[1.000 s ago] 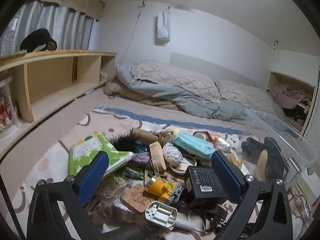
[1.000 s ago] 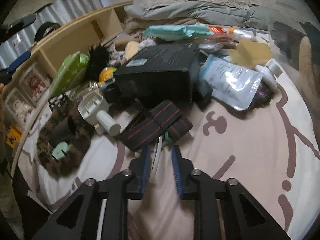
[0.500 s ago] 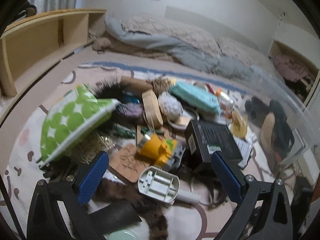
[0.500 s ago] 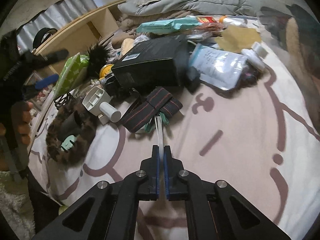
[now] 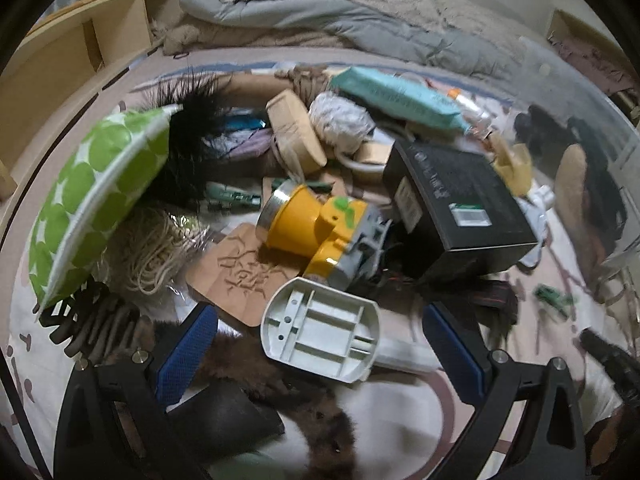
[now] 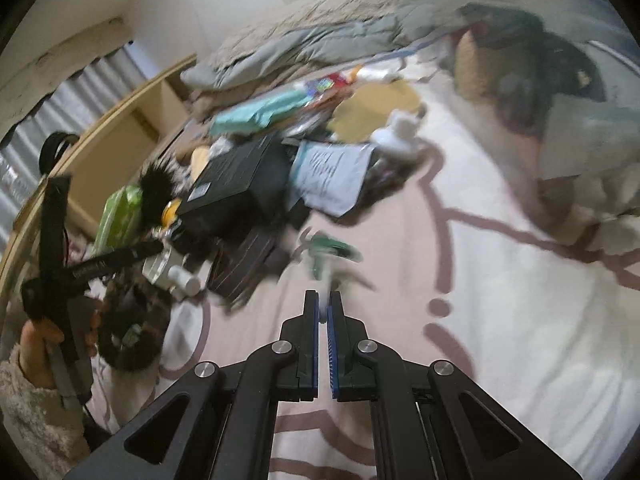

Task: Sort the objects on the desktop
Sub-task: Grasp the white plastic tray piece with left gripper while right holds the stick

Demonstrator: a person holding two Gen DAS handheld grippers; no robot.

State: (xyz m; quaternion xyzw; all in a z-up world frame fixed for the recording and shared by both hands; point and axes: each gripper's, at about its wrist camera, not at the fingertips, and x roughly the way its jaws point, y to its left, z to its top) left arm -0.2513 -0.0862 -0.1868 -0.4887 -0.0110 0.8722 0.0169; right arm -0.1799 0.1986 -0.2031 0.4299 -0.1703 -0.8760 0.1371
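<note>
Fingers of your right gripper (image 6: 323, 300) sit pressed together, and a thin pale strip runs out from between their tips to a small green item (image 6: 330, 250), blurred, that hangs just above the patterned blanket (image 6: 500, 320). Your left gripper (image 5: 320, 344) stands with its blue pads wide apart, nothing between them; it points down at a grey plastic tray-like piece (image 5: 320, 330) lying ribbed side up just ahead of its tips, on brown fur (image 5: 320, 412). Beyond that piece lies a yellow lamp-like gadget (image 5: 316, 220) on its side, on a brown card (image 5: 236, 276). Touching the gadget's right is a black box (image 5: 452, 204). Left of the gadget you have a coil of cream string (image 5: 152, 252) and a green dotted pack (image 5: 92, 200), with black feathers (image 5: 192, 136) against its far edge. Farther off sit a wooden oval (image 5: 294, 132), a white yarn ball (image 5: 342, 122) and a teal packet (image 5: 396, 98). Grey bedding (image 5: 340, 12) closes the far side.
</note>
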